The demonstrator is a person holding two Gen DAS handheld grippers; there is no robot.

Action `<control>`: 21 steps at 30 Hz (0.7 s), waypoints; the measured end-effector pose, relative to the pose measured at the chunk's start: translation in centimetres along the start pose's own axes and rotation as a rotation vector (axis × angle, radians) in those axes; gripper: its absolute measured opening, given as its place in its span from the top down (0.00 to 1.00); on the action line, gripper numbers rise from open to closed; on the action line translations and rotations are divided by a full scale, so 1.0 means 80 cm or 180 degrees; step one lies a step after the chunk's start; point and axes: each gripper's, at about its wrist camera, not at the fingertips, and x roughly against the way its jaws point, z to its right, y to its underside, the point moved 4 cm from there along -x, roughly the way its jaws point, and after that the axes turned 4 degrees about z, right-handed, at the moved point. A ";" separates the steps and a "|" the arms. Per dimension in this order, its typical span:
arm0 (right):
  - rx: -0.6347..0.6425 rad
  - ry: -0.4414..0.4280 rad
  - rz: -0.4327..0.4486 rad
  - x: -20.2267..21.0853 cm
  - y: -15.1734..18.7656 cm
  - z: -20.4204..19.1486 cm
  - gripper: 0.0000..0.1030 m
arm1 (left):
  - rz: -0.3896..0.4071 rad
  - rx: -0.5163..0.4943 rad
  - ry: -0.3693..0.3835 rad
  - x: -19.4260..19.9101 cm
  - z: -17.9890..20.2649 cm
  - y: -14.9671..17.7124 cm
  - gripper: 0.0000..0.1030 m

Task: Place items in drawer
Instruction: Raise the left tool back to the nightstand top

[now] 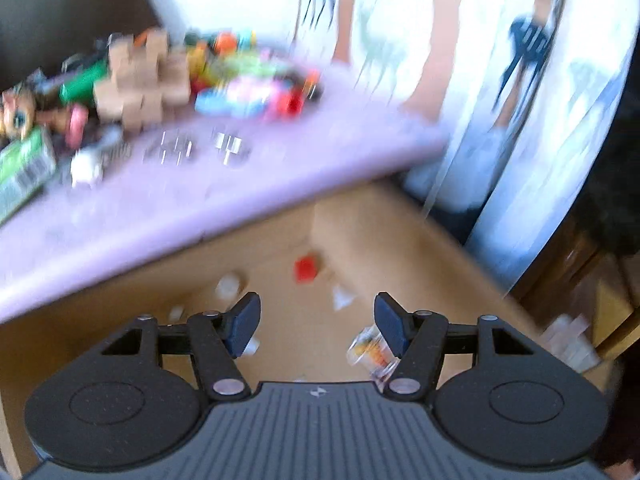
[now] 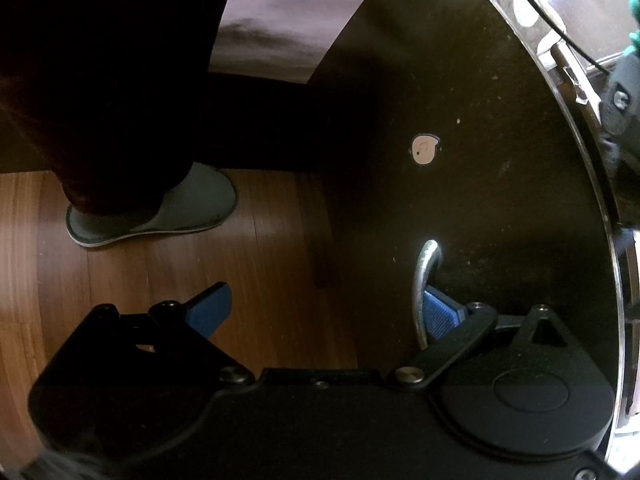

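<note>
- Pale lilac tabletop (image 1: 240,184), blurred, heaped at its far left with small colourful toys and cardboard blocks (image 1: 144,80); white curtain with dark deer prints (image 1: 500,80) hanging behind.
- Below the tabletop's front edge, open light-wood drawer (image 1: 400,236), bare floor showing between scattered bits: small red block (image 1: 306,269), white scraps, clear packet with orange print (image 1: 370,350).
- Left gripper (image 1: 318,326) over the drawer, fingers spread wide, nothing between the pads.
- On the right wrist view, brown plank floor (image 2: 168,280), grey slipper (image 2: 160,208) under a dark trouser leg, glossy dark drawer front (image 2: 480,140) bearing a small pale sticker (image 2: 425,150).
- Right gripper (image 2: 324,308) spread wide, holding nothing; right blue pad (image 2: 440,312) tucked just behind the curved chrome handle (image 2: 424,280), touching or nearly so.
</note>
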 end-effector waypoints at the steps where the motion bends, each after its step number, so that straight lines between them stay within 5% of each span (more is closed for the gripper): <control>1: 0.0001 0.0002 -0.0002 0.000 0.000 0.000 0.03 | 0.0053 -0.0002 0.0061 0.004 0.001 -0.005 0.46; 5: 0.0015 0.0017 0.0000 -0.001 0.001 -0.001 0.03 | 0.0247 -0.0022 0.0055 0.013 -0.001 -0.018 0.63; 11: 0.0026 0.0032 -0.0003 -0.004 0.001 -0.002 0.02 | 0.0664 0.0082 -0.0173 0.029 -0.018 -0.044 0.69; 21: 0.0073 0.0034 0.0029 -0.004 0.003 -0.003 0.01 | 0.0970 0.0428 -0.1286 0.039 -0.084 -0.062 0.73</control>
